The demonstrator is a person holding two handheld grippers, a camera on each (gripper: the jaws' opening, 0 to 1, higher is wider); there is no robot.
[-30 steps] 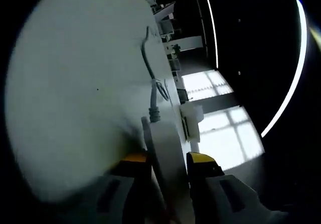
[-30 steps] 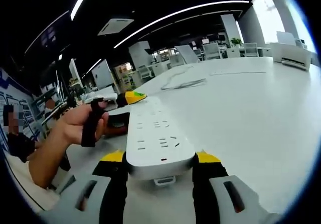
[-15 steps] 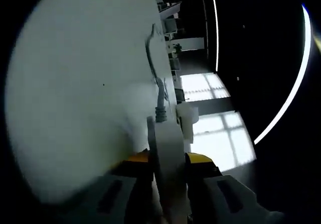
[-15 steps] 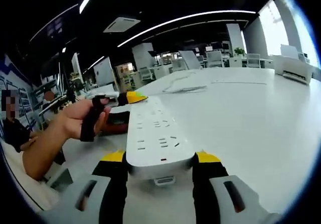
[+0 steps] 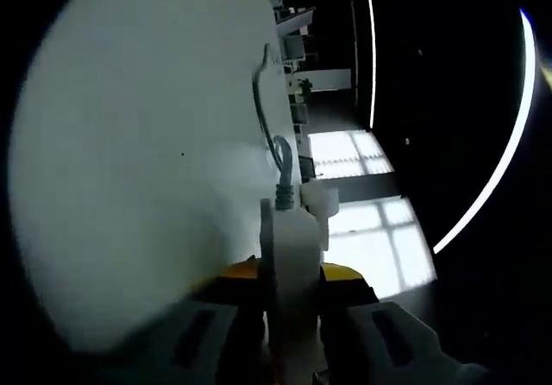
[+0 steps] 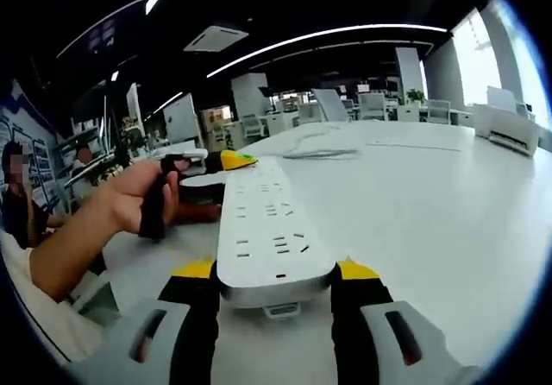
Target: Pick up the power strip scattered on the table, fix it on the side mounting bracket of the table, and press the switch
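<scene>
In the right gripper view, the right gripper [image 6: 274, 283] has its yellow-tipped jaws closed against the two long sides of the near end of the white power strip [image 6: 267, 234], which is held flat just above the white table [image 6: 448, 204], its socket face turned up toward the camera, with rows of slots and a small red mark near the close edge. A small tab hangs from the strip's near end between the jaws. The strip runs away from the camera, and at its far end the left gripper [image 6: 226, 162] grips it, one yellow tip showing beside the strip there. A person's hand [image 6: 142, 202] wraps a black handle just left of that far end, with the forearm and a pale sleeve coming in from the lower left. In the left gripper view, the left gripper [image 5: 291, 274] clamps the same strip edge-on, its jaws narrow on either face of the white body. Just past the jaws, a grey cable [image 5: 266, 109] leaves the strip's end through a ribbed collar, loops, and trails across the tabletop. Farther off, desks, chairs and bright windows stand under long ceiling light strips.
</scene>
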